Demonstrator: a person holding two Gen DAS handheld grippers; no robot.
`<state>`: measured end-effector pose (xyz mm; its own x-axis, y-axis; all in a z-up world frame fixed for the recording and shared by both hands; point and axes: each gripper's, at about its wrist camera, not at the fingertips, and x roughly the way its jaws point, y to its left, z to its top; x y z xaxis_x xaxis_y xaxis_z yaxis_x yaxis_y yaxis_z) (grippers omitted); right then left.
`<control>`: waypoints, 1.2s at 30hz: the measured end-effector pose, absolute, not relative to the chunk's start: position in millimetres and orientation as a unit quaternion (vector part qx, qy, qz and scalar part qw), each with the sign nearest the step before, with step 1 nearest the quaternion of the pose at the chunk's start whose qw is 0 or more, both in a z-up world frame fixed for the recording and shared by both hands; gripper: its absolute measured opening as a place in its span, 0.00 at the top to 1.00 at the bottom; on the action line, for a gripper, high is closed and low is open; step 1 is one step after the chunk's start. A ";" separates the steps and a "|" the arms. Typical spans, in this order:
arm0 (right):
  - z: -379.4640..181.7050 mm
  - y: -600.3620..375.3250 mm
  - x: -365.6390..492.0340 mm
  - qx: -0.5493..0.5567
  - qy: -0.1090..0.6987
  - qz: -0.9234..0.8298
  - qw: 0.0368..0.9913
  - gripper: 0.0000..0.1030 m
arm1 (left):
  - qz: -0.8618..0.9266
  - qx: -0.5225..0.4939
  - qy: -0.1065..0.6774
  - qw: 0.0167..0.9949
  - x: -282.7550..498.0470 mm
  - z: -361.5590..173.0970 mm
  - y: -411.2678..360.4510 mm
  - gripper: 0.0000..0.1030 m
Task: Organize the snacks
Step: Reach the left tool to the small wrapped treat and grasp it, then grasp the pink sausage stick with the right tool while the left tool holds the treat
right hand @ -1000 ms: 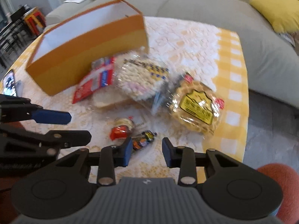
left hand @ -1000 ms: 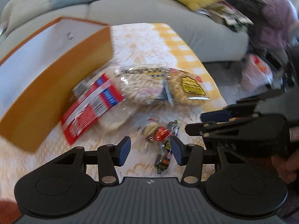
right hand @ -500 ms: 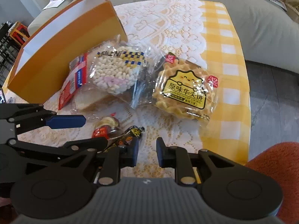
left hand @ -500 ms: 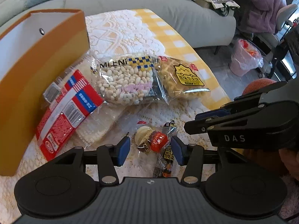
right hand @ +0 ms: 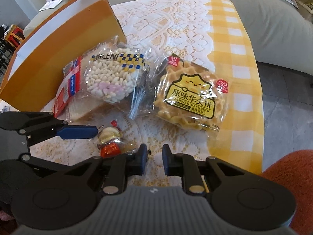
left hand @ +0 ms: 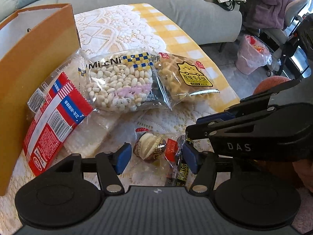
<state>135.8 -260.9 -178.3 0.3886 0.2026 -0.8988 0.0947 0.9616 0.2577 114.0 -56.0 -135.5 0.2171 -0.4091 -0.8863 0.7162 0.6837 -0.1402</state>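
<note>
Snacks lie on a table (right hand: pixel 242 62) covered in lace and yellow check, beside an orange box (right hand: pixel 58 45) along its left edge. Leaning on the box is a red bread packet (left hand: pixel 54 117); next come a puffed-rice bag (right hand: pixel 113 76) and a waffle pack (right hand: pixel 189 99) toward the right edge. Near the front edge sits a small wrapped pastry (left hand: pixel 152 148), between the spread fingers of the left gripper (left hand: pixel 155 158). Just beside it, the right gripper (right hand: pixel 154 160) hovers with fingers narrowly apart, holding nothing.

Table (right hand: pixel 242 62) w/ lace cloth (right hand: pixel 166 25): orange box (right hand: pixel 58 45), snack packs (right hand: pixel 187 96).
</note>
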 end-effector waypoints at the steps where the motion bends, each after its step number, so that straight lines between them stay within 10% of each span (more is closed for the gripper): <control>1: -179.0 -261.7 136.2 0.138 0.552 0.033 0.822 0.87 | -0.368 0.150 0.506 0.765 114.3 -135.8 -55.9 0.32; 14: -174.0 -248.6 134.7 0.148 0.531 0.096 0.829 1.00 | -0.372 0.172 0.499 0.764 101.0 -139.5 -61.8 0.30; 26: -171.4 -257.0 131.0 0.157 0.535 0.061 0.828 0.98 | -0.314 0.147 0.511 0.787 98.9 -124.1 -38.3 0.56; 36: -171.6 -234.1 129.3 0.205 0.555 0.076 0.802 0.70 | -0.240 0.126 0.538 0.798 98.8 -117.0 -9.9 0.60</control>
